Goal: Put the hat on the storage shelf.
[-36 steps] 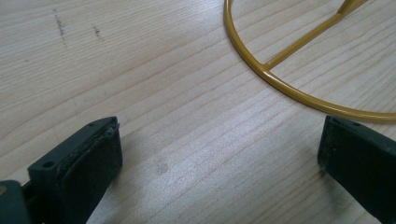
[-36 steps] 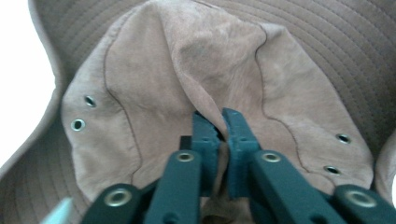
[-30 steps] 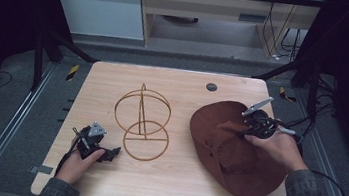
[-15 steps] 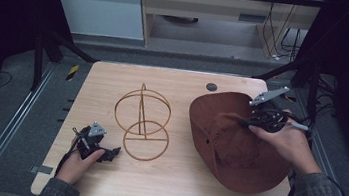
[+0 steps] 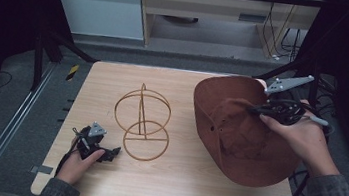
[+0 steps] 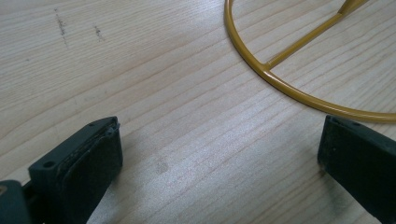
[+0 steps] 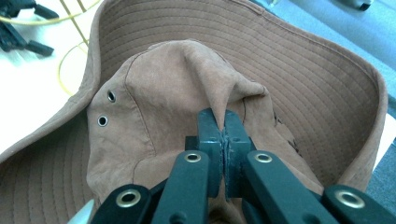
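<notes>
High view: the right tongs (image 5: 257, 110) have raised the brown wide-brimmed fabric hat (image 5: 242, 141) by its crown, so the far brim now stands tilted off the pale wooden bench (image 5: 172, 178); one second ago the hat lay flatter and lower, which suggests a lift toward the gold wire hat stand (image 5: 141, 122). The left tongs (image 5: 110, 151) stay resting near the stand's base ring.

Left gripper view: jaws wide apart, empty, beside the ring.

Right gripper view: jaws pinched closed on a crown fold.
</notes>
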The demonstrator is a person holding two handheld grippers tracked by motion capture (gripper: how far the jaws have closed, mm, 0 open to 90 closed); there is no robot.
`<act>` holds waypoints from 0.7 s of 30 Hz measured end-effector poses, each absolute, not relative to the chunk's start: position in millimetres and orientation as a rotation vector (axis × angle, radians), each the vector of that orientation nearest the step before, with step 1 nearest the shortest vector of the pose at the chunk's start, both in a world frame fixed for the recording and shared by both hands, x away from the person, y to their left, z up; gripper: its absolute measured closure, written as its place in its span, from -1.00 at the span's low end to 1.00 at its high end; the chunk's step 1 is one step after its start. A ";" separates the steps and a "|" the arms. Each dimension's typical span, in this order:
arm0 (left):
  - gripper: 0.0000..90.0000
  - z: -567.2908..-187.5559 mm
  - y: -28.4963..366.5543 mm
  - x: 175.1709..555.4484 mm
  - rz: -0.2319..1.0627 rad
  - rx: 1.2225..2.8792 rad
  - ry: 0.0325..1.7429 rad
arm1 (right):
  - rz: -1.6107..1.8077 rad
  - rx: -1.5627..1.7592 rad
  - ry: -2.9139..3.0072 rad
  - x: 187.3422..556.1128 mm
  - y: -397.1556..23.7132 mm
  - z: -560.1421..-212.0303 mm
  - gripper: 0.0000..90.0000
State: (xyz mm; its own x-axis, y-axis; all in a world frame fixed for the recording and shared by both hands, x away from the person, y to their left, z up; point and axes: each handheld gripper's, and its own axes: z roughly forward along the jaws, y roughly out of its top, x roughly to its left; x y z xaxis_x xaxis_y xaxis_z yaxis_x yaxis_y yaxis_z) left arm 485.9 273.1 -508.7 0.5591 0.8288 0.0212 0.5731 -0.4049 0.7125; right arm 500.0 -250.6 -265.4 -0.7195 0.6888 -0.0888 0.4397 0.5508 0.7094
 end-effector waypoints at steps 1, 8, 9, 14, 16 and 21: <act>-1.00 -508.7 273.1 485.9 0.495 2.128 1.119 | 0.972 0.924 2.422 499.1 -250.1 -259.8 0.98; -1.00 -508.7 273.1 485.9 0.495 2.128 1.119 | 1.022 0.899 2.393 495.8 -244.4 -242.4 0.98; -1.00 -508.7 273.1 485.9 0.495 2.128 1.120 | 1.025 0.894 2.389 495.3 -243.0 -239.7 0.98; -1.00 -509.0 272.6 485.7 0.495 2.121 1.125 | 1.047 0.868 2.376 493.3 -235.4 -223.7 0.98; -1.00 -508.9 272.8 485.8 0.497 2.123 1.122 | 1.053 0.855 2.374 492.6 -231.7 -218.5 0.98; -1.00 -508.9 272.8 485.8 0.496 2.124 1.122 | 1.063 0.832 2.375 492.2 -223.8 -211.9 0.98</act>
State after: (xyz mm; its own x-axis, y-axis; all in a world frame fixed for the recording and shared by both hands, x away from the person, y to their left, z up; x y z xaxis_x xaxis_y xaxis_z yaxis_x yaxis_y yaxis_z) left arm 485.8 272.8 -508.9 0.5565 0.8306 0.0197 0.5733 -0.4010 0.7145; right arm 492.2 -223.8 -211.9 -0.7395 0.6625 -0.1193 0.3524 0.5320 0.7700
